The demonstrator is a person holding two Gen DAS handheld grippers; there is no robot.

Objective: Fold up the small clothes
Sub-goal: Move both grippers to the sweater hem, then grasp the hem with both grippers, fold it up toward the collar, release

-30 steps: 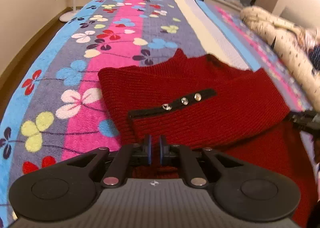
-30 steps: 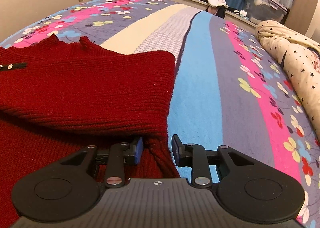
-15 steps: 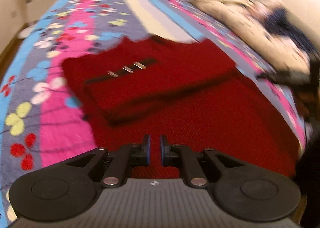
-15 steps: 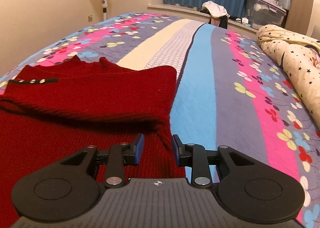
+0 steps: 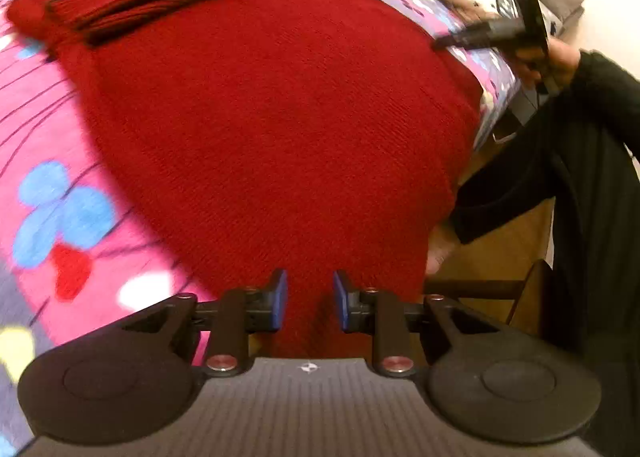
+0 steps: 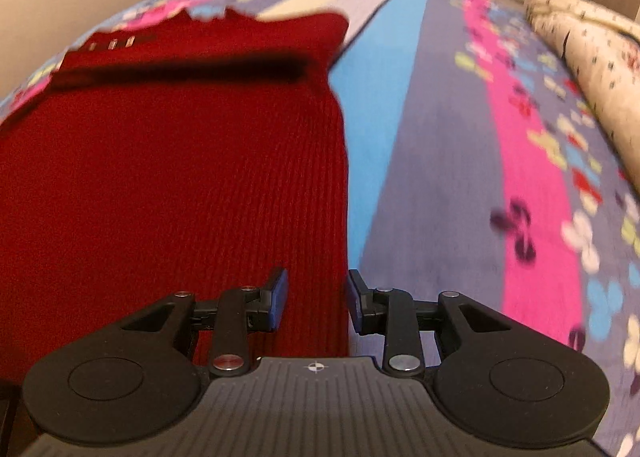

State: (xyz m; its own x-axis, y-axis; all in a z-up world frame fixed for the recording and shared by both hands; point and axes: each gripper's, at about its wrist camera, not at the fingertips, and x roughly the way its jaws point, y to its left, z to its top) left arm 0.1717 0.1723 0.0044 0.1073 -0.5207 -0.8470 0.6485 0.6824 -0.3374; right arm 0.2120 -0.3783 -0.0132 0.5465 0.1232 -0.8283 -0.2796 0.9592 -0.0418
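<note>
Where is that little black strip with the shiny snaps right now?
The black strip with snaps sits on the folded top of the red sweater, upper left in the right wrist view, at the far end, on the flowered blanket.

One dark red knitted sweater (image 5: pixel 272 105), three small silver snap buttons (image 6: pixel 113 44) on its black placket, one striped floral bedspread (image 6: pixel 440 145), one cream star-printed duvet (image 6: pixel 592 45), two black two-finger grippers (image 5: pixel 310 299) (image 6: pixel 316 299)

Floral bedspread (image 6: pixel 440 105); starred duvet (image 6: pixel 592 49), blurred.
</note>
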